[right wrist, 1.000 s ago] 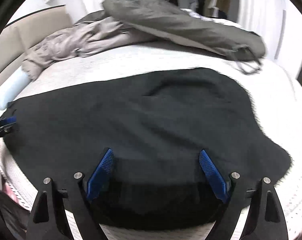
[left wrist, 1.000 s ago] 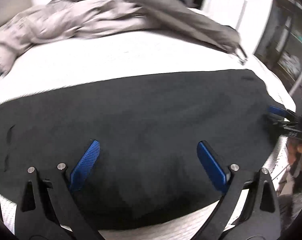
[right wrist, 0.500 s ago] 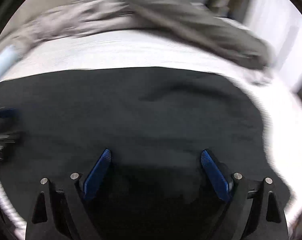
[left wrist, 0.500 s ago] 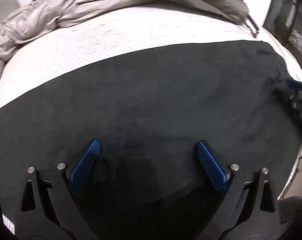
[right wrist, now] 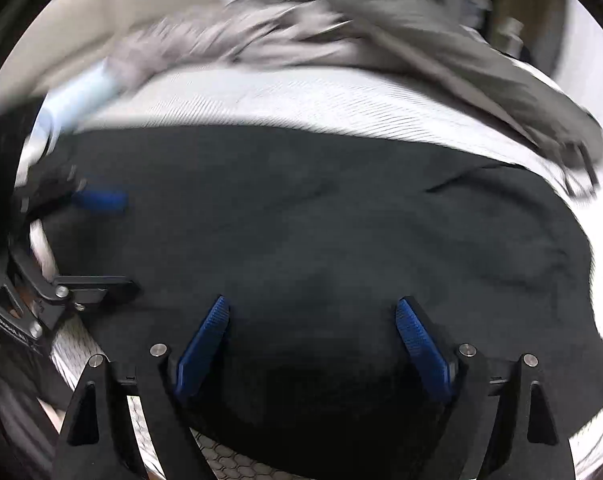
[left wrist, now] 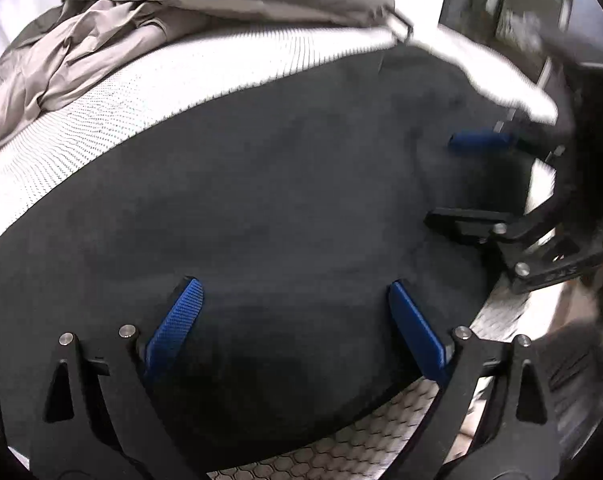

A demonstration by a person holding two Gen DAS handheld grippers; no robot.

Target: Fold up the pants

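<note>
Hovering over the near hem, the left hand-held gripper (left wrist: 293, 332) and right hand-held gripper (right wrist: 311, 344) stand wide open, holding nothing. Black pants (left wrist: 261, 200) lie flat directly beneath, long axis crosswise, on the bed (left wrist: 101, 120); grey garments (left wrist: 141, 12) beyond.

Pants (left wrist: 281, 200): near edge hidden behind the left gripper (left wrist: 293, 320) frame; left end cut by the picture's edge. Right gripper (left wrist: 477, 180) smeared by motion blur, body lost at the right edge. In right wrist view, grey bedding (right wrist: 341, 32) blurred, folds unreadable. Room (left wrist: 521, 8) beyond bed blurred, contents unclear.
</note>
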